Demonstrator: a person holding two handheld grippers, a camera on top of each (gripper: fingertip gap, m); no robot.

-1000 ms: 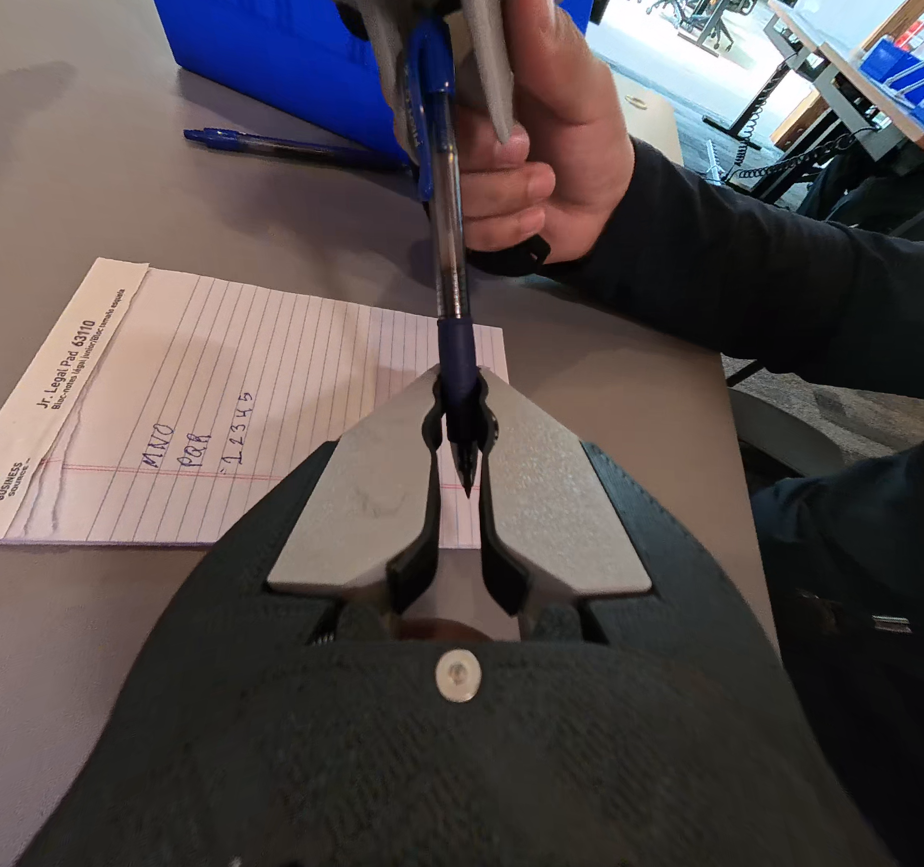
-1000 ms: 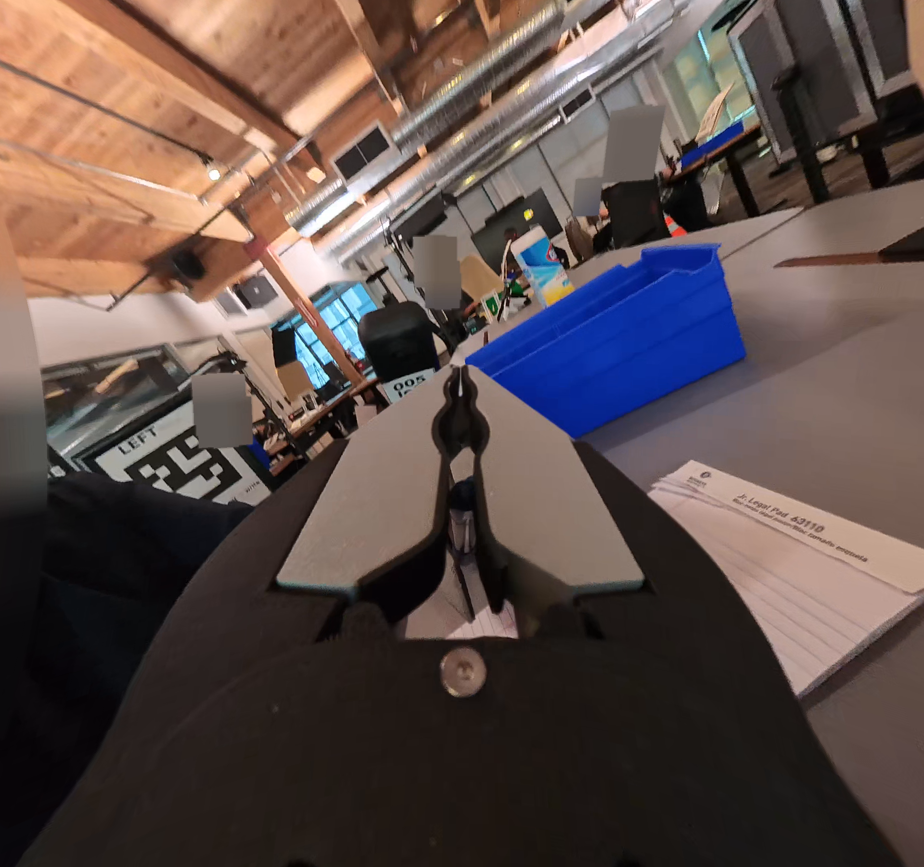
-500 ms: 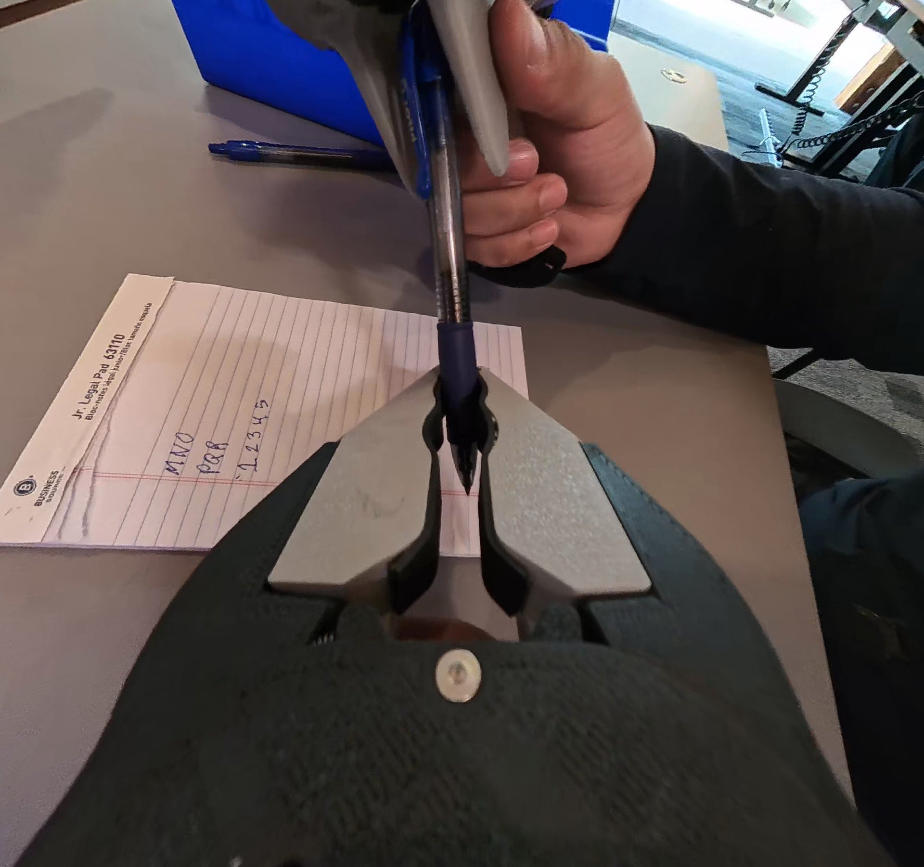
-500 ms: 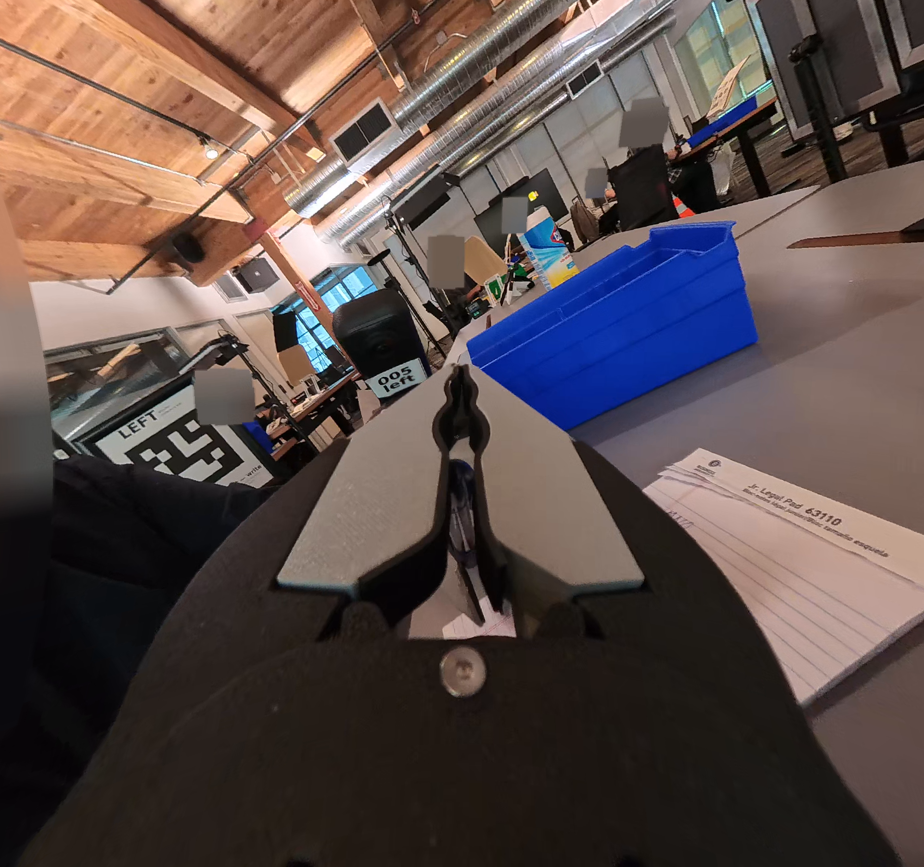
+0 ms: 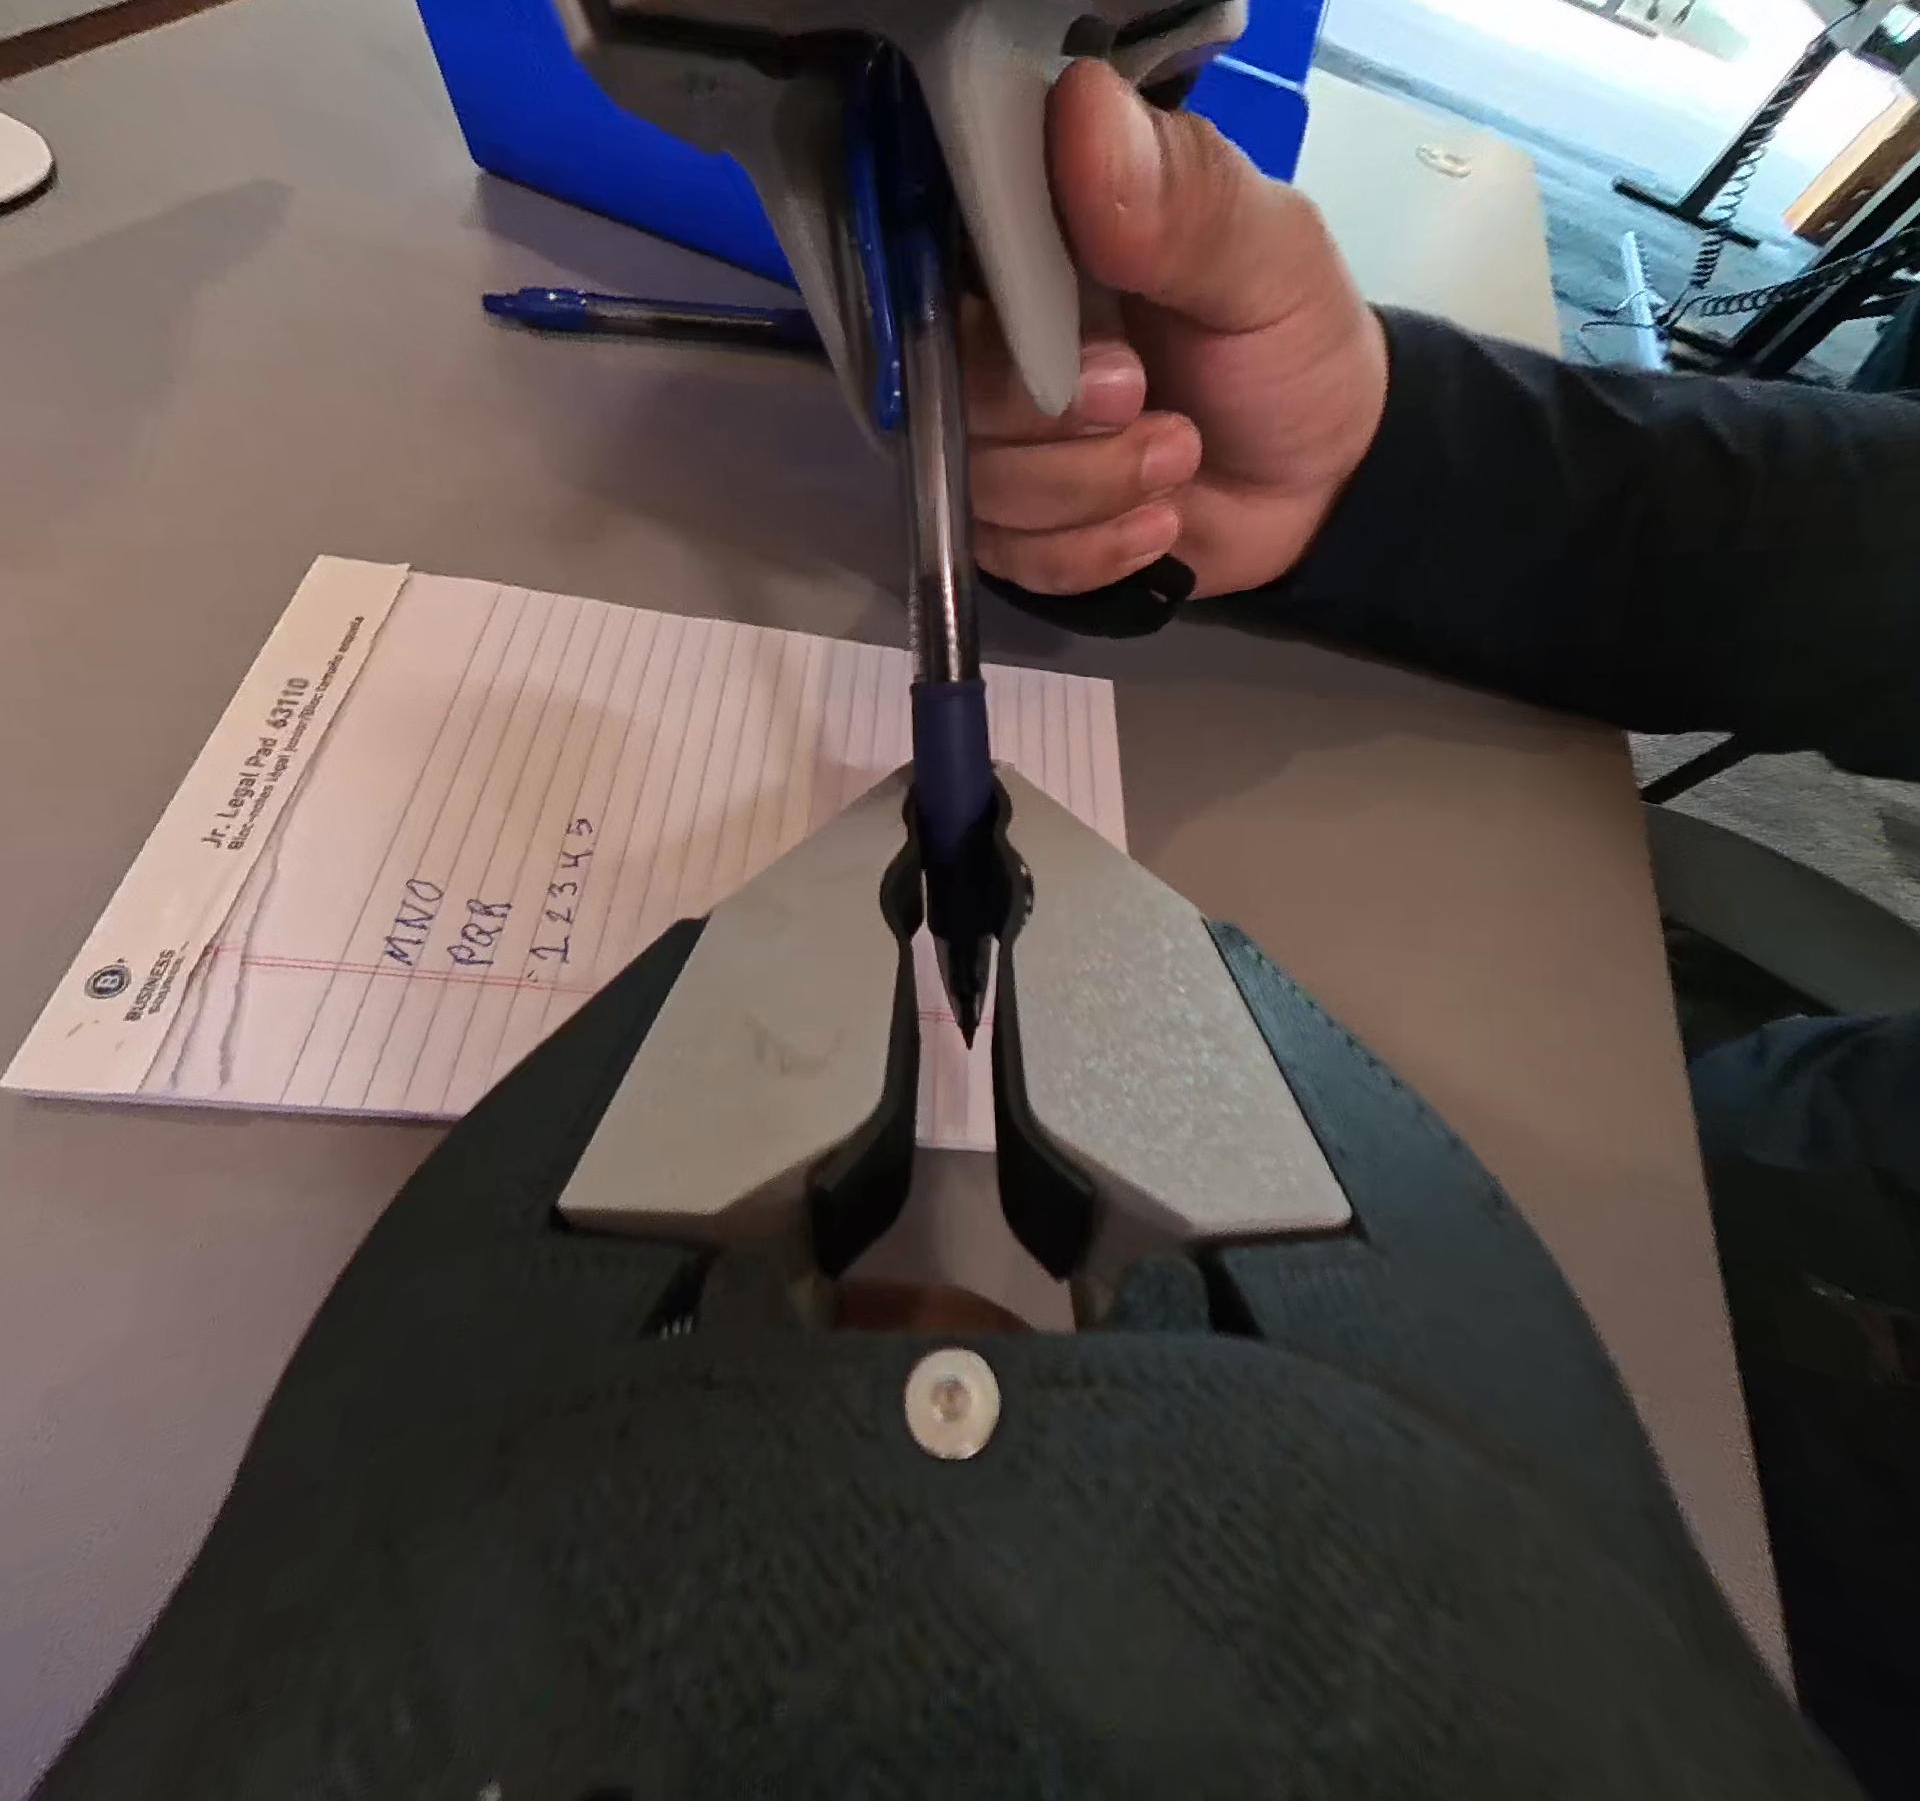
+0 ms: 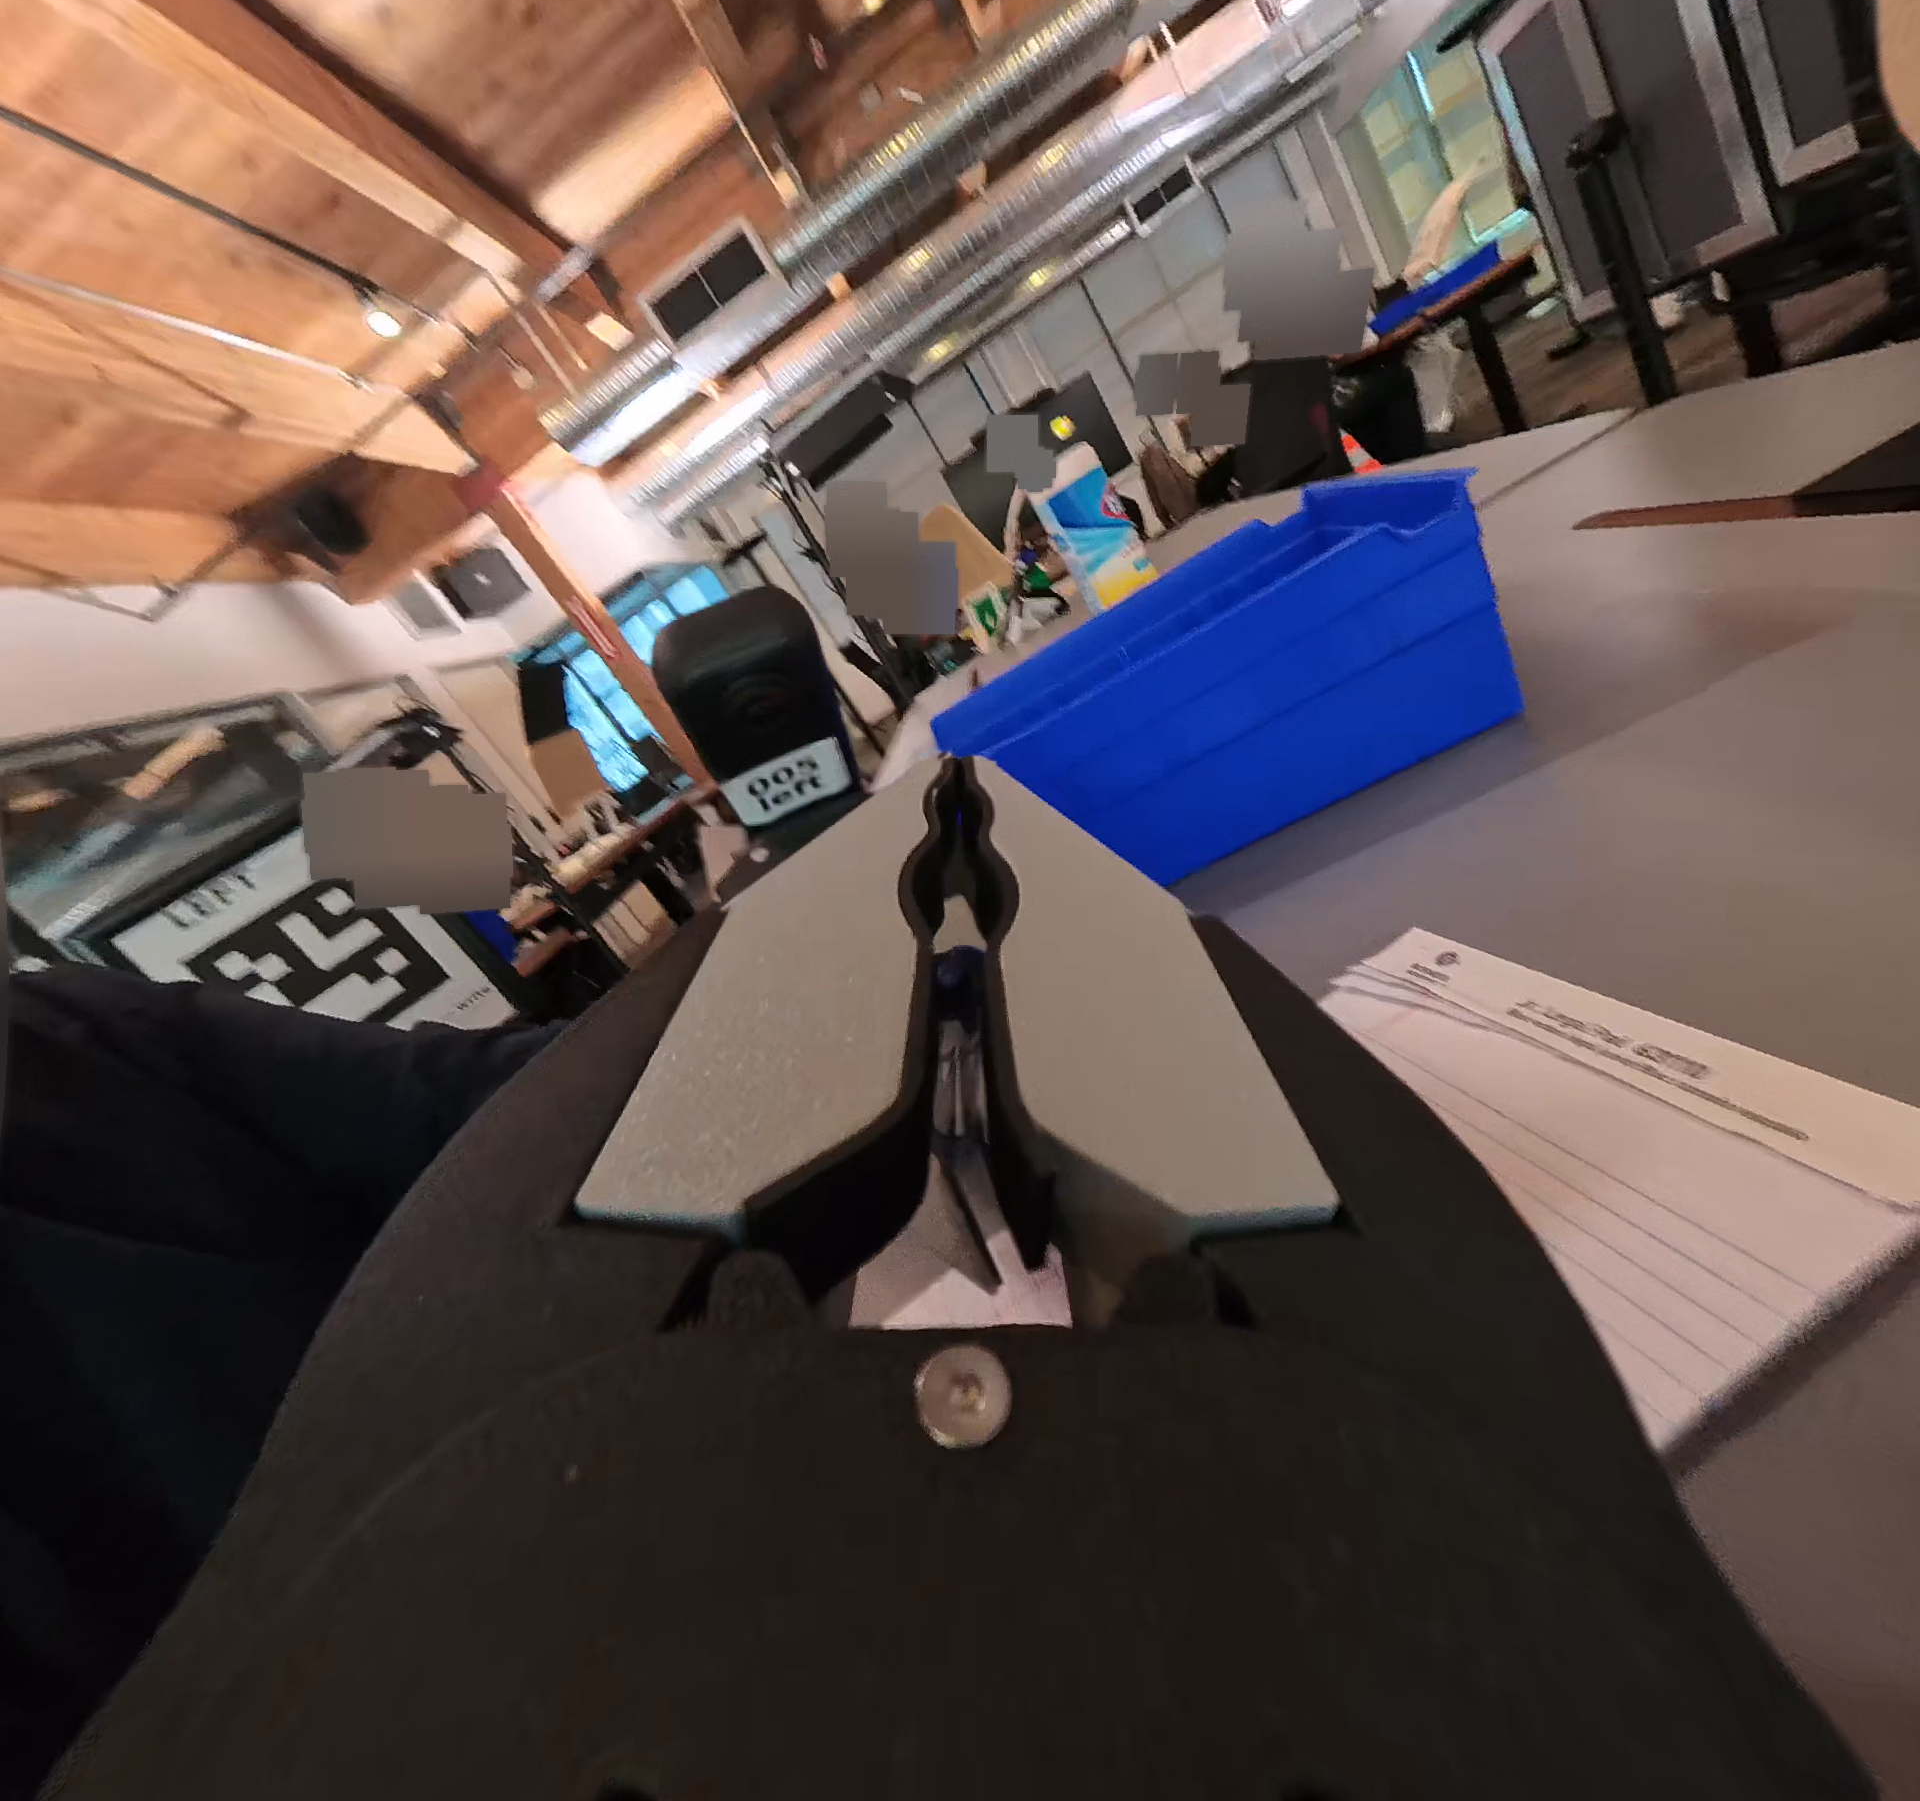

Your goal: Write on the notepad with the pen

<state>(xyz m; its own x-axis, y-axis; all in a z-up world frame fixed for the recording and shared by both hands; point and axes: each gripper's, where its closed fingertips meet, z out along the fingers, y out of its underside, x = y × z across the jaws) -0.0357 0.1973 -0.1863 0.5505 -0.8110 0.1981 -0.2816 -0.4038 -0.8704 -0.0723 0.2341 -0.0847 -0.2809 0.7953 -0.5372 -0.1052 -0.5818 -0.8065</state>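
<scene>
A blue pen with a clear barrel stands over the white lined notepad. My left gripper is shut on the pen's dark blue grip, and the tip points back between the fingers, just above the paper. My right gripper, held by a hand, is shut on the pen's upper end. In the right wrist view, the right gripper is shut with the pen showing between its fingers, and the notepad lies to the right. The pad carries some blue handwriting.
A second blue pen lies on the grey table behind the pad. A blue plastic bin stands beyond it and also shows in the right wrist view. A dark sleeve crosses the table's right edge. The gap from one gripper's tips to the other's is roughly 11 centimeters.
Both grippers have kept hold of the pen. The right gripper and hand have come closer and lower in the left wrist view. The right wrist view has tilted slightly.
</scene>
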